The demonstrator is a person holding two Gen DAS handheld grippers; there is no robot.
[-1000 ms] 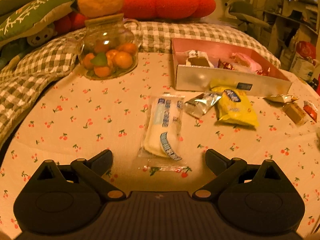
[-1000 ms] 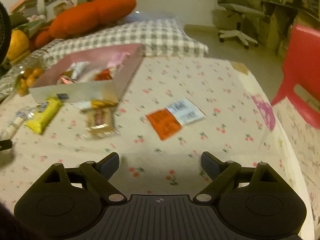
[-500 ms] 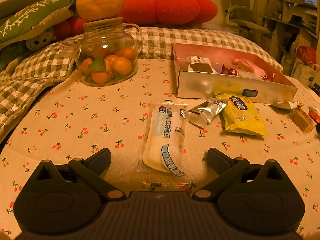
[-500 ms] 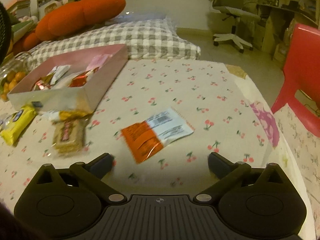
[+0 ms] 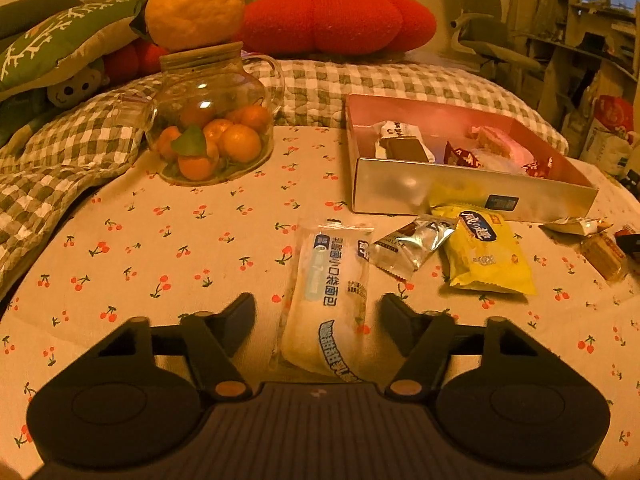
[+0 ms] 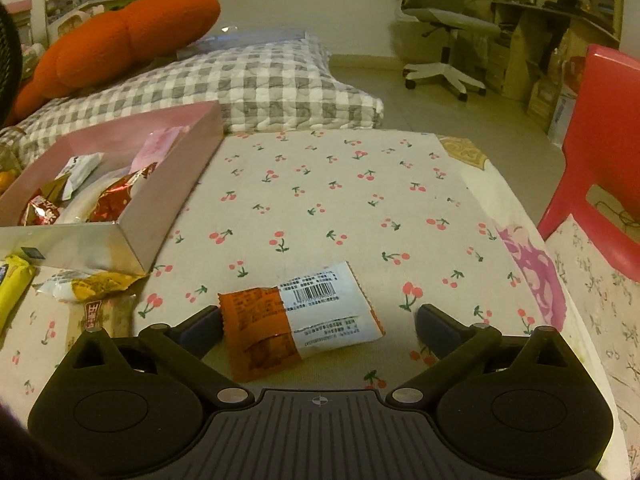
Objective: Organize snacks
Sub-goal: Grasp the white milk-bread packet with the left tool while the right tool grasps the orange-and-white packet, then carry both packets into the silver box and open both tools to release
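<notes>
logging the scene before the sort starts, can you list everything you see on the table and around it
pink box: one, pink inside, silvery wall, several snacks in it
white bread packet: one, between the closing left jaws, pads not yet on it
silver packet: one, right of it
yellow packet: one, before the box
orange-white packet: one, between the right jaws
glass jar: one, clear, oranges inside
red chair: one, beside the table
left gripper: black
right gripper: black, open

left wrist: low, angled down, close | right wrist: same | shared: pink box
</notes>
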